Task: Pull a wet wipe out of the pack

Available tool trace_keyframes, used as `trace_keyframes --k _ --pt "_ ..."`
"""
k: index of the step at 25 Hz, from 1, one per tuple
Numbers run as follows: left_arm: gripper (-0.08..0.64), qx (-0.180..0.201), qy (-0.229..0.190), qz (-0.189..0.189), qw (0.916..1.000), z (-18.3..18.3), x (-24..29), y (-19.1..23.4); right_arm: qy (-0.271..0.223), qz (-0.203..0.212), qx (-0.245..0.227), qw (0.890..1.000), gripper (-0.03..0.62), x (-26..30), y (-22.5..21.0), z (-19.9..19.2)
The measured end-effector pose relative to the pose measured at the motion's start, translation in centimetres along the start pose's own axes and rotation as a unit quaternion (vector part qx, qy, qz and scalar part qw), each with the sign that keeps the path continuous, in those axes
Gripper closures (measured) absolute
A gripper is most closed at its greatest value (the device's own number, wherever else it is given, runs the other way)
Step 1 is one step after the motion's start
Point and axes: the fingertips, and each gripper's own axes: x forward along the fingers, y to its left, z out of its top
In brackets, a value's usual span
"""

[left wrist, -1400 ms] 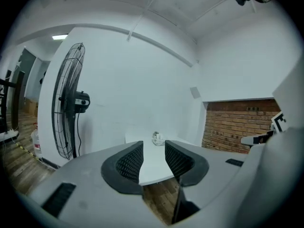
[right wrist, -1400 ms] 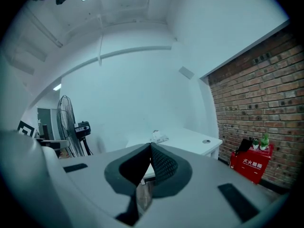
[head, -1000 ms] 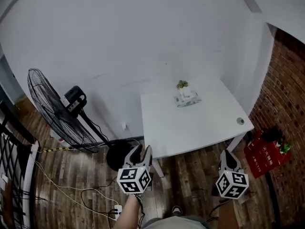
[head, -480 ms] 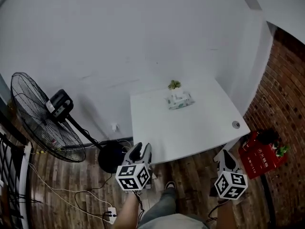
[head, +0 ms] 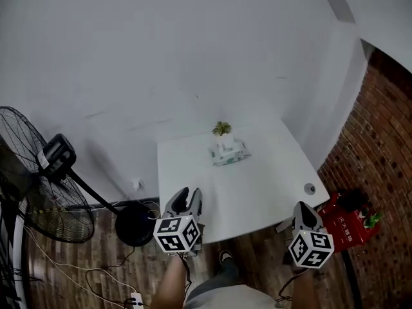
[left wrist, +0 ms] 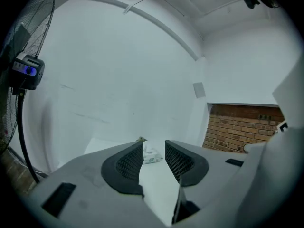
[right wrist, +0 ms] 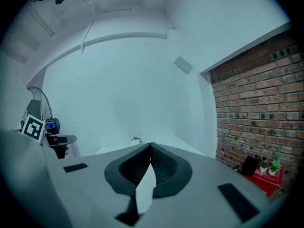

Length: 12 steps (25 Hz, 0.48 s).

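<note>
A white and green wet-wipe pack (head: 228,153) lies on the far side of a white table (head: 257,192), with a wipe sticking up from its top. The left gripper view catches the pack (left wrist: 151,158) small and far off, between the fingers. My left gripper (head: 188,198) hangs open over the table's near left corner, nothing in it. My right gripper (head: 301,212) is shut and empty, held at the table's near right corner. Both are well short of the pack.
A small green plant (head: 222,129) stands just behind the pack. A small round object (head: 309,188) sits near the table's right edge. A standing fan (head: 38,185) is at the left, a red crate (head: 351,221) by the brick wall at the right. Cables lie on the wooden floor.
The view has shifted closer to the table; the table, pack and fan have slid left and down in frame. Both grippers now reach the table's near edge. Their jaws have not changed.
</note>
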Motion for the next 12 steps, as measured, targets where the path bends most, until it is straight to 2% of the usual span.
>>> trace_keyframes --k 6,12 --pt "0.428 -0.004 -0.008 0.007 0.9999 1.6 7.0 0.1 -0.001 0.000 -0.013 1.000 0.591 6.5 -2.9 3.5" --pt "0.428 0.001 -0.002 0.025 0.9997 1.9 12.4 1.1 0.013 0.026 -0.005 1.000 0.591 13.5 -3.6 5.7"
